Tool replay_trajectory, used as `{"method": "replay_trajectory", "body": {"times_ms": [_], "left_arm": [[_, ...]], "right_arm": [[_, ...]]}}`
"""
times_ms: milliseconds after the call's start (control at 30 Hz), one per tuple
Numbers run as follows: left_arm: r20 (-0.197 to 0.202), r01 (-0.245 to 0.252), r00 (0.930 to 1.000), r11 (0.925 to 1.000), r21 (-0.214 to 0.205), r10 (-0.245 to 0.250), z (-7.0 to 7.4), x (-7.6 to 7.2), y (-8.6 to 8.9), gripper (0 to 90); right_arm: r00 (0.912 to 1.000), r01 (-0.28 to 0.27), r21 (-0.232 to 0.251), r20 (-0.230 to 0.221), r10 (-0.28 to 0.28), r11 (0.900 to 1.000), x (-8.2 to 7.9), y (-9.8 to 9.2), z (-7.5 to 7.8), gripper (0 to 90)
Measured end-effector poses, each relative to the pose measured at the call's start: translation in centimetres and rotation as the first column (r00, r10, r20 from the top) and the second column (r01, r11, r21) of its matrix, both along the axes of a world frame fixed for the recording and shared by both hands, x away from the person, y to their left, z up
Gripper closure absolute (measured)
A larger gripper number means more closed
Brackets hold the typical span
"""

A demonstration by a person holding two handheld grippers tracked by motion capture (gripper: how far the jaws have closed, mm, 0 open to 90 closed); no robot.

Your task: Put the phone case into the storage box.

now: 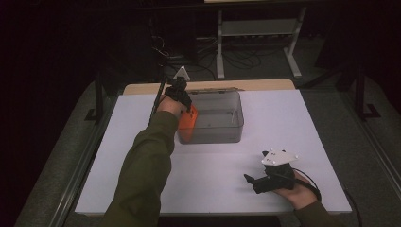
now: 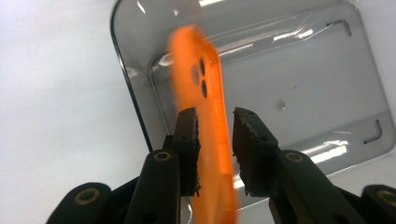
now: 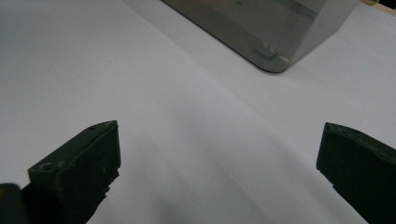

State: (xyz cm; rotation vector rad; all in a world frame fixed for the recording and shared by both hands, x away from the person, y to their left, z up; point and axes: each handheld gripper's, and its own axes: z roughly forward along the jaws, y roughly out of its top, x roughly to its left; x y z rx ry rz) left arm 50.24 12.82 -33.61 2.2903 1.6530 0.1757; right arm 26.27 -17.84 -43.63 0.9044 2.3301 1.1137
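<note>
Left claw [image 2: 215,123] sits over the left end of the bin [image 2: 327,116], jaws a little apart with the orange case [image 2: 205,93] standing on edge between them. The case leans on the left pad; there's a gap to the right pad (so not clamped). It's motion-blurred and its lower end runs off frame, so I can't tell whether it touches the bin floor. In the high view the left hand [image 1: 171,103] hides most of the case [image 1: 187,124]; only an orange patch shows at the bin's [image 1: 222,124] left wall. The rest of the bin is free.

Right claw [image 1: 259,181] rests on the worktop [image 1: 302,123] near the front edge, well apart from the bin, jaws wide and holding nothing. Open worktop between them.
</note>
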Motion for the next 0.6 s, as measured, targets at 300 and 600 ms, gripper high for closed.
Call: {"method": "replay_trajectory", "body": {"times_ms": [300, 600], "left_arm": [[0.042, 0.050, 0.9979, 0.9983, -0.029, -0.049, 1.1, -0.1, 0.1, 65.1], [0.084, 0.130, 0.9887, 0.9900, -0.055, -0.125, 1.8, -0.4, 0.6, 56.4]], "right_arm": [[1.0000, -0.001, -0.002, 0.002, 0.001, 1.0000, 0.0, 0.0, 0.0, 0.0], [1.0000, -0.004, -0.009, 0.006, 0.004, 1.0000, 0.1, 0.0, -0.1, 0.0]]}}
